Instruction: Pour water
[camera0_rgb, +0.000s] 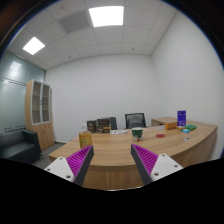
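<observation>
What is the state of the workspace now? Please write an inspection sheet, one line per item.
Surface: a curved wooden desk lies beyond the gripper, with bare wood in its near part.
Job's things: a dark green cup stands on the desk, ahead of the right finger; no water vessel can be told.
Clutter: a small yellowish item and a purple box with small objects by it, at the far end.
Gripper: the gripper is open and holds nothing.
Cables: nothing seen.
Surroundings: office chairs behind the desk, a wooden cabinet, white walls, ceiling light panels.
</observation>
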